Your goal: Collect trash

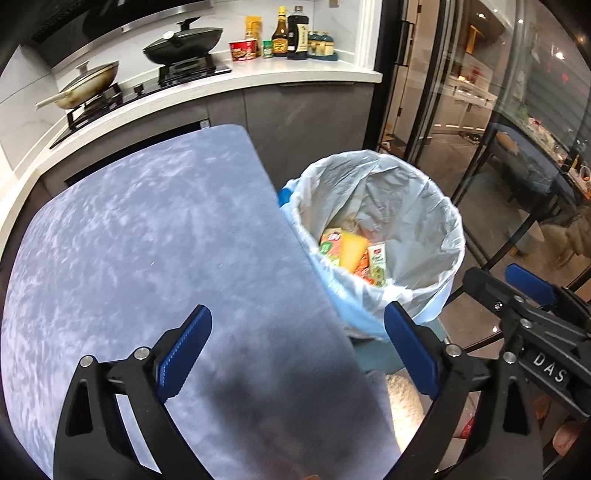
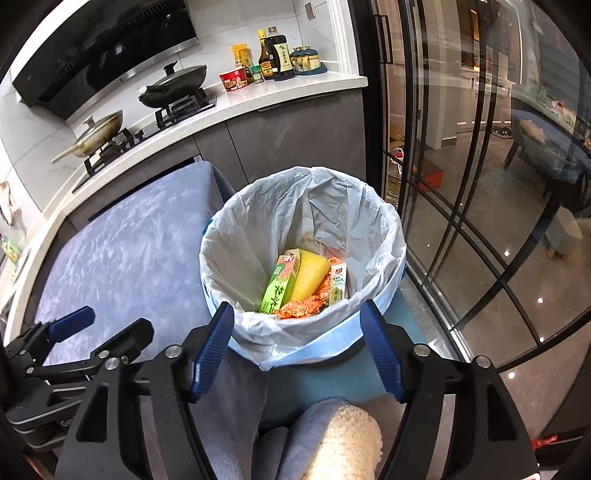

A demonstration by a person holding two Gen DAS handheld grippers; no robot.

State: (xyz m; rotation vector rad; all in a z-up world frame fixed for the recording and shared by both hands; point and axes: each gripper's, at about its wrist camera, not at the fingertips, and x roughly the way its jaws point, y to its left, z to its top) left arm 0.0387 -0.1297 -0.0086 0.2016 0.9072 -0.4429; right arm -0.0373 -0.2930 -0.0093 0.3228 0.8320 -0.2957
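A round bin with a white plastic liner (image 1: 413,206) (image 2: 258,221) stands right of a table with a blue-grey cloth (image 1: 147,236) (image 2: 125,258). Inside lie a green carton (image 2: 279,284), a yellow sponge-like piece (image 2: 310,277), an orange wrapper (image 2: 303,306) and a small white-green carton (image 2: 338,282); the trash also shows in the left wrist view (image 1: 351,258). My left gripper (image 1: 297,350) is open and empty over the table's right edge. My right gripper (image 2: 299,347) is open and empty just in front of the bin's near rim.
A kitchen counter (image 1: 258,77) behind holds a stove with two pans (image 1: 184,42), a red noodle cup (image 1: 243,50) and sauce bottles (image 1: 291,33). Black-framed glass doors (image 2: 461,184) stand to the right. A fleecy cloth (image 2: 343,439) lies below the right gripper.
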